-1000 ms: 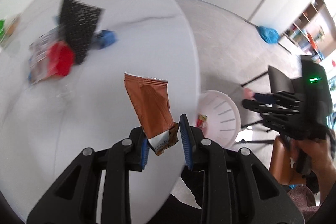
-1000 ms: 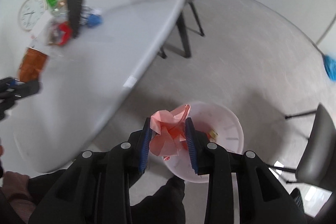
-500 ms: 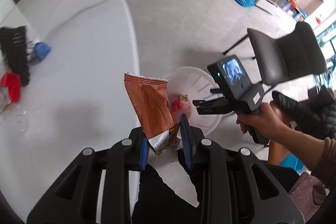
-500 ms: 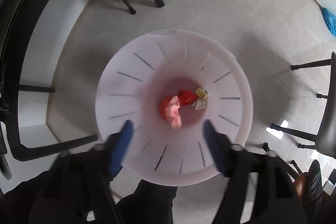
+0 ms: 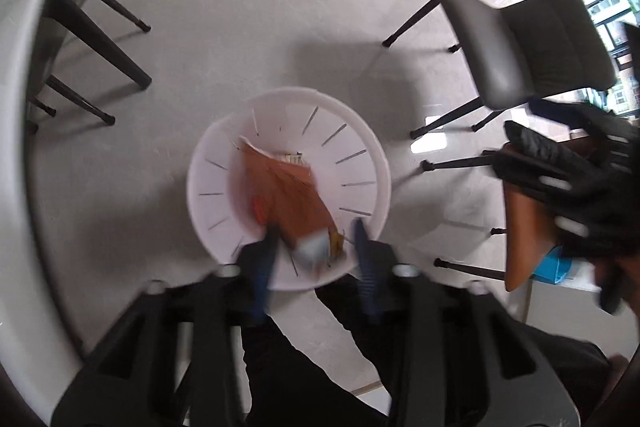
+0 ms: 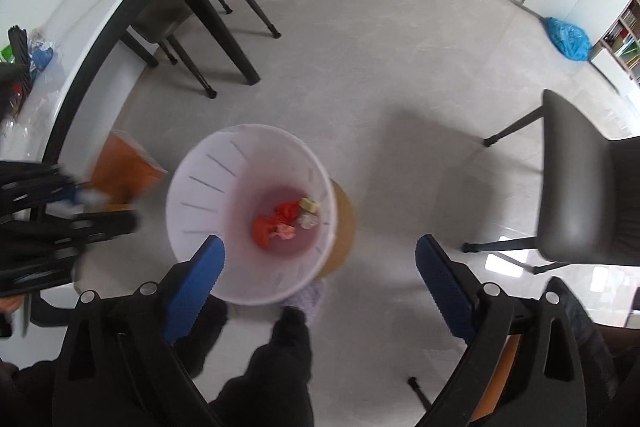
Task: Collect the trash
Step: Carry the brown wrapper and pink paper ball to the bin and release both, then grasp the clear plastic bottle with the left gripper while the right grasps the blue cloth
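The orange snack wrapper (image 5: pixel 290 201) could catch the white wastebasket (image 5: pixel 362 143) rim or flutter onto the floor, being light and released from above. The left gripper (image 5: pixel 314 259) points steeply down over the basket, its jaws opening with the wrapper loose between them. The right gripper (image 6: pixel 318 281), empty and opening wide, also aims down, nearer the basket's right side.

Left gripper (image 5: pixel 314 253) pointing steeply down, jaws opening, blurred. Right gripper (image 6: pixel 318 269) pointing down, jaws opening wide, nothing between pads.
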The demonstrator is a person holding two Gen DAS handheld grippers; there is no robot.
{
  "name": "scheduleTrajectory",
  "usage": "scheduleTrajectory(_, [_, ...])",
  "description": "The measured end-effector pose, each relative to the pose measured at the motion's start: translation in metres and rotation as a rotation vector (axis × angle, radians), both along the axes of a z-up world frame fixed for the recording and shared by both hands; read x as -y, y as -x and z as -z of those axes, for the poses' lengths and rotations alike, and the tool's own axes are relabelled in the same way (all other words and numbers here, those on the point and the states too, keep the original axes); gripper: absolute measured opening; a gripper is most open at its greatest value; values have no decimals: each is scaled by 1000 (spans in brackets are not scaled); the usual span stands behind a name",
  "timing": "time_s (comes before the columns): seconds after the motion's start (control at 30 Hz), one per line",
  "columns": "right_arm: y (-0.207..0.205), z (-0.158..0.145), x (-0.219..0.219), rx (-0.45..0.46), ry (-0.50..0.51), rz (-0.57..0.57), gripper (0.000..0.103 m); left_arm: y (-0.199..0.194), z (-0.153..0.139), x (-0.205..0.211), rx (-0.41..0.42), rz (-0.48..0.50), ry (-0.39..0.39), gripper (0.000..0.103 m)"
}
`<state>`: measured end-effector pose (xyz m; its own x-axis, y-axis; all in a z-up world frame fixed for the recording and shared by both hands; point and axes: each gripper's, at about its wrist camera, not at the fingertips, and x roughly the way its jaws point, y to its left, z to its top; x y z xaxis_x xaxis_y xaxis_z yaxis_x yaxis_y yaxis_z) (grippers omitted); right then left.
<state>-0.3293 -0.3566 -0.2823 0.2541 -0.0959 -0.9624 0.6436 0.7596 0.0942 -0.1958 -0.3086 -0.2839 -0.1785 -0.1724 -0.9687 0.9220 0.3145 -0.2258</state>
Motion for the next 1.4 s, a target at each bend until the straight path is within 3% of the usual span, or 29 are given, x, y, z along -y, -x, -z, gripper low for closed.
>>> scheduleTrajectory(0.03, [4,-2,0,-5,5,-2,96,2,12,6,9,-2,-11,64])
scheduleTrajectory(0.17, [13,-2,3,-36,16,-10,96,6,38,14,18,0,-31,82])
scheduleTrajectory(0.23, [15,1,4,-49,16,-11,96,4,49,18,-16,-1,-46,83])
scheduleTrajectory(0.37, [16,3,6,-58,8,-16,96,1,51,22,1,-25,-41,83])
scheduleTrajectory(0.5, [7,-13,1,-36,29,-48,96,-14,27,15,17,-82,-7,83])
scheduleTrajectory(0.63, [-19,-46,-8,20,96,-128,96,-33,-33,-12,64,-188,70,83])
scheduleTrajectory(0.77, [-57,-86,-23,112,164,-227,101,-61,-105,-64,152,-333,150,87])
scheduleTrajectory(0.97, [-123,-134,-64,264,200,-375,101,-109,-167,-164,275,-611,152,91])
scheduleTrajectory(1.1, [-163,-149,-100,328,209,-464,101,-137,-178,-224,296,-790,107,93])
scheduleTrajectory(1.23, [-197,-157,-131,372,203,-538,101,-163,-171,-272,276,-975,61,95])
scheduleTrajectory(1.4, [-230,-164,-163,411,173,-579,101,-194,-150,-317,156,-1228,71,95])
